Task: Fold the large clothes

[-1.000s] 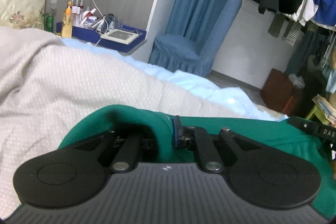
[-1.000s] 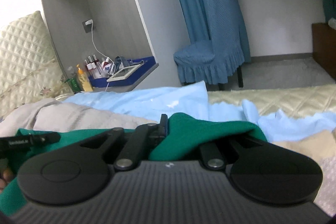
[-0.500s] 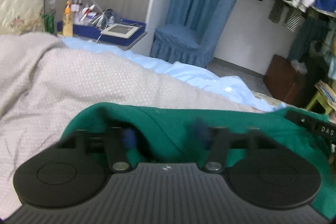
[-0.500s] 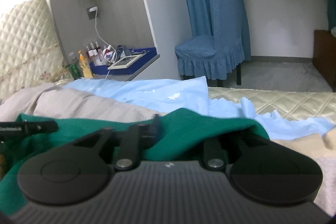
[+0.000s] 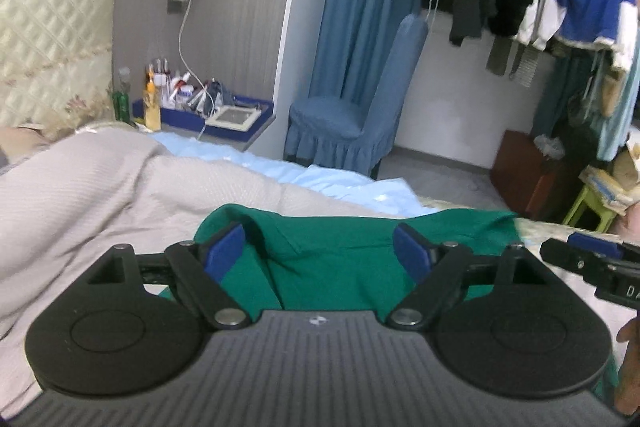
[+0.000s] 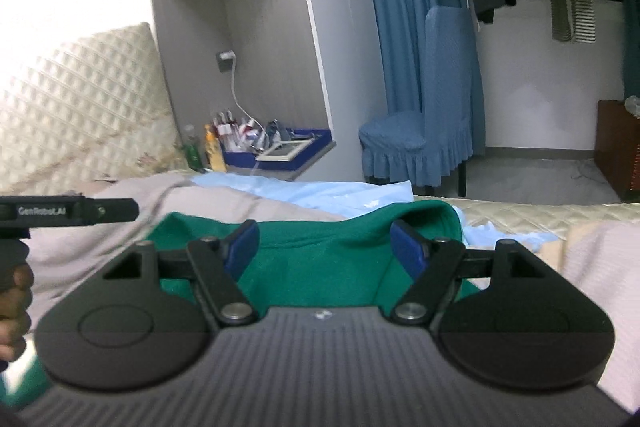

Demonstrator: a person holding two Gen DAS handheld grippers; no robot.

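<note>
Left wrist view: my left gripper (image 5: 319, 251) stands released, its blue pads (image 5: 224, 254) spread wide after just opening, with nothing pinched between them. The green garment (image 5: 340, 247) lies below and ahead of the jaws, its folded edge draped over the grey blanket (image 5: 112, 187) on the bed. I judge I let go here because that edge now sits where the fold should land. The right gripper's tip pokes in at the frame's right edge, beside mine. Right wrist view: my right gripper (image 6: 322, 247) is likewise released, its jaws just opened and empty, and the green garment (image 6: 320, 259) rests under them, its far corner humped up against the light blue sheet (image 6: 340, 193). Both tools sit side by side, which suits laying one long edge down evenly.
</note>
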